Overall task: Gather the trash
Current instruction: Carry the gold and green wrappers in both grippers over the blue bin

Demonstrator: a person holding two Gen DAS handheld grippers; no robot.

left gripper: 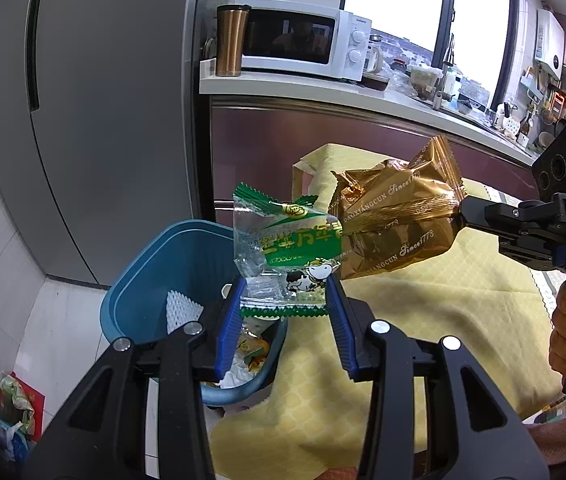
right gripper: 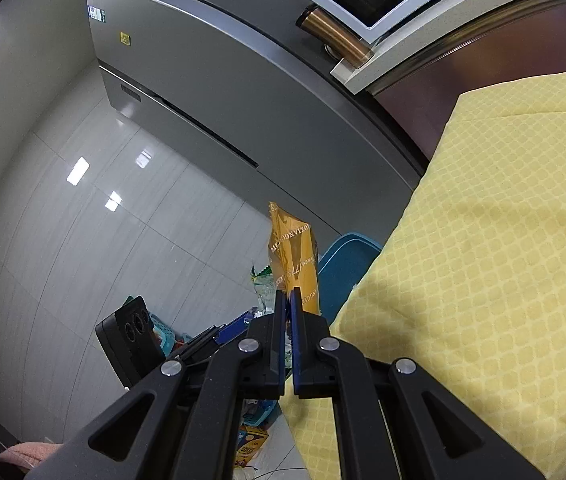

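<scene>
My left gripper [left gripper: 285, 286] is open above the blue trash bin [left gripper: 155, 264]. A clear and green candy wrapper [left gripper: 283, 248] stands between its blue fingers [left gripper: 339, 320], its lower edge resting across them. My right gripper [right gripper: 287, 298] is shut on a gold snack wrapper [right gripper: 293, 256] and holds it in the air beside the bin; the gold wrapper also shows in the left wrist view [left gripper: 395, 220], held by the right gripper [left gripper: 459, 216] just right of the green wrapper. The bin [right gripper: 343, 264] holds several pieces of trash.
A table with a yellow cloth [left gripper: 423, 320] stands right of the bin. A grey fridge [left gripper: 95, 120] is behind the bin. A counter holds a microwave [left gripper: 303, 40] and a copper tumbler [left gripper: 233, 40]. Bags lie on the floor [left gripper: 7, 412].
</scene>
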